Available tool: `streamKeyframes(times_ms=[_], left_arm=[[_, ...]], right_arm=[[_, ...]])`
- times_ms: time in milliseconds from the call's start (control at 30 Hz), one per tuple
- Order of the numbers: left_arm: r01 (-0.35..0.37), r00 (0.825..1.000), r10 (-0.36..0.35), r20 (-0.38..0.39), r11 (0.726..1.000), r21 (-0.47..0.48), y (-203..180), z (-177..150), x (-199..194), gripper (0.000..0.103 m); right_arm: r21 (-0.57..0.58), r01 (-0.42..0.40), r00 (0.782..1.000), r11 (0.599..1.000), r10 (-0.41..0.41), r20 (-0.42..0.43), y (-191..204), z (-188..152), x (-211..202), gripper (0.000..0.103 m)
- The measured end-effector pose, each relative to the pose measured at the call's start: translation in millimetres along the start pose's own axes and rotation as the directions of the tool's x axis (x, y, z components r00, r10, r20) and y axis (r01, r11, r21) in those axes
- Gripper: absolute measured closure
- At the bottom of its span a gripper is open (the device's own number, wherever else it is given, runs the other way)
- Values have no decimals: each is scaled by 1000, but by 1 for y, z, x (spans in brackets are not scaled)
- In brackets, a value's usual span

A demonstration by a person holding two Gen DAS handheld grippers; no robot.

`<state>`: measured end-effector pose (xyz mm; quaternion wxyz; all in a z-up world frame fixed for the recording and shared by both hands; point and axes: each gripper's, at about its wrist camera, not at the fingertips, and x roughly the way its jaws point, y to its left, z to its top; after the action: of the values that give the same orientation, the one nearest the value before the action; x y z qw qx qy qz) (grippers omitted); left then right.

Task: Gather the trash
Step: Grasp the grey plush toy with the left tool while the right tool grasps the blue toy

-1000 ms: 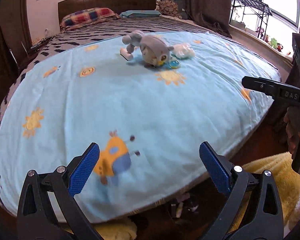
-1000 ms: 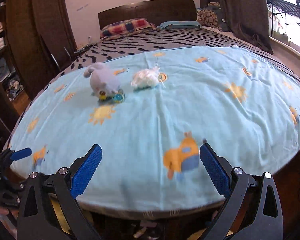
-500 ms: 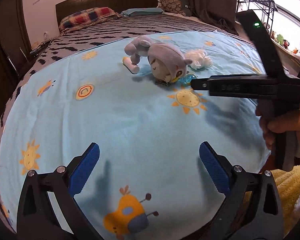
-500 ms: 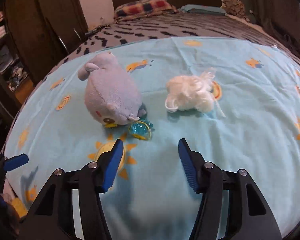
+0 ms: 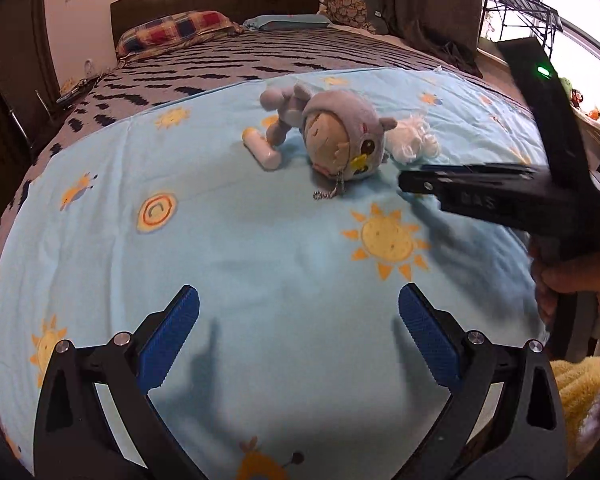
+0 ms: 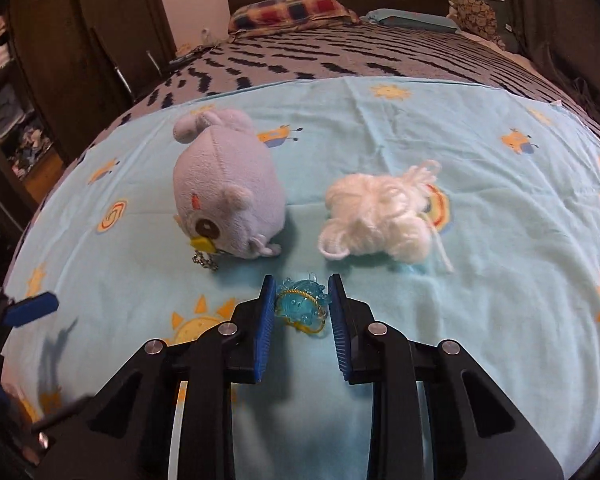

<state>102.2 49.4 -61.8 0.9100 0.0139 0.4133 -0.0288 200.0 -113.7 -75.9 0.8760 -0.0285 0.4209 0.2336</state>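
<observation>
Trash item: small translucent blue plastic trinket [image 6: 302,307] with a yellow cord looped round it, lying on the light blue sun-print blanket [image 6: 480,280], in front of the plush toy and the yarn.
Right gripper [image 6: 302,312]: jaws closing, narrowly apart, one blue pad on each side of the trinket; whether the pads already press on it cannot be told.
Left gripper [image 5: 298,344]: jaws wide apart, nothing between them, poised over bare blanket near the bed's foot.
Plush toy [image 6: 226,192]: grey, lying on its side, a metal bead chain at its face, just left of the trinket.
Yarn [image 6: 376,216]: loose white bundle, just right of the toy, apart from it.
Hand [image 5: 572,280]: grips the right gripper's handle at the left camera's right edge.
</observation>
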Motion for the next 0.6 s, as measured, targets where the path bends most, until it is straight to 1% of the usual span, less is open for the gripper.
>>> streamKeyframes(times_ms=[133, 333, 433, 600], left_arm=[[3, 1000, -3, 31, 1000, -1, -6, 25, 6, 8], [10, 998, -7, 66, 999, -36, -17, 67, 26, 9], [7, 998, -4, 66, 998, -55, -20, 83, 40, 10], [-4, 999, 8, 52, 996, -85, -22, 98, 64, 15]], right_arm=[[17, 35, 999, 999, -35, 33, -18, -3, -21, 75], [12, 45, 997, 999, -46, 67, -32, -10, -44, 75], [3, 42, 996, 999, -42, 79, -33, -13, -51, 75], [-14, 32, 996, 999, -31, 79, -34, -18, -59, 75]])
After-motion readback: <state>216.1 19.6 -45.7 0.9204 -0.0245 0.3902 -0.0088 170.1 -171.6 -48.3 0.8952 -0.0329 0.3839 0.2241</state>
